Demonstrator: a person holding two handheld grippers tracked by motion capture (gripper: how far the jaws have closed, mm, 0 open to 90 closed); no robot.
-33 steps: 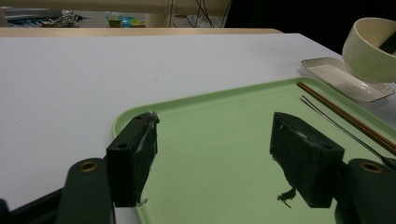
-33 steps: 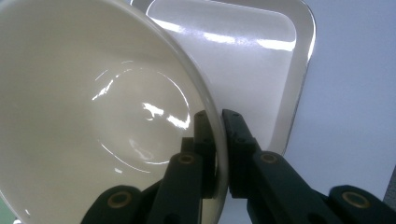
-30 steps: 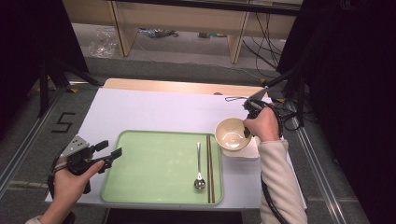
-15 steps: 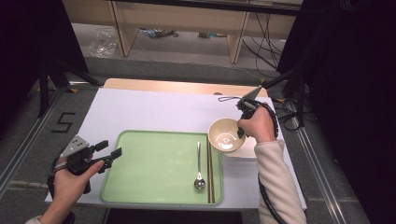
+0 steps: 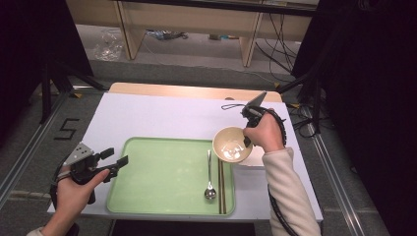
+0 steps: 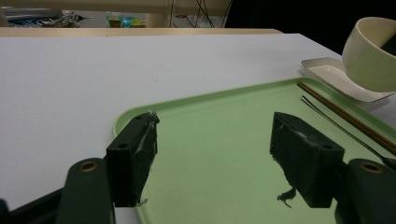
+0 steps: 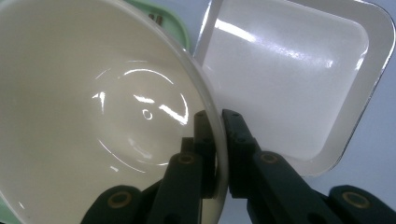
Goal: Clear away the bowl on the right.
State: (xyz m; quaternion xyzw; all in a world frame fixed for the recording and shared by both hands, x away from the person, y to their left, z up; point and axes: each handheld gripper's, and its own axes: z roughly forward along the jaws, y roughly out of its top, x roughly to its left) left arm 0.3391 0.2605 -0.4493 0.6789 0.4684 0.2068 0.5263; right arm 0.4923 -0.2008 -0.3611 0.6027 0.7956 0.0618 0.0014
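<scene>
My right gripper is shut on the rim of a cream bowl, one jaw inside the bowl and one outside. The bowl hangs tilted in the air over the right edge of the green tray, just left of a white rectangular dish. In the left gripper view the bowl floats above that dish. My left gripper stands open at the tray's left edge, nothing between its jaws. A spoon and chopsticks lie on the tray's right side.
The white table top has bare room behind the tray and on the left. A thin black cord lies near the far right edge. Beyond the table stand wooden shelf legs and cables on the floor.
The right hand has carried the bowl to the left, off the white dish and toward the tray's right edge. The left gripper has stayed where it was.
</scene>
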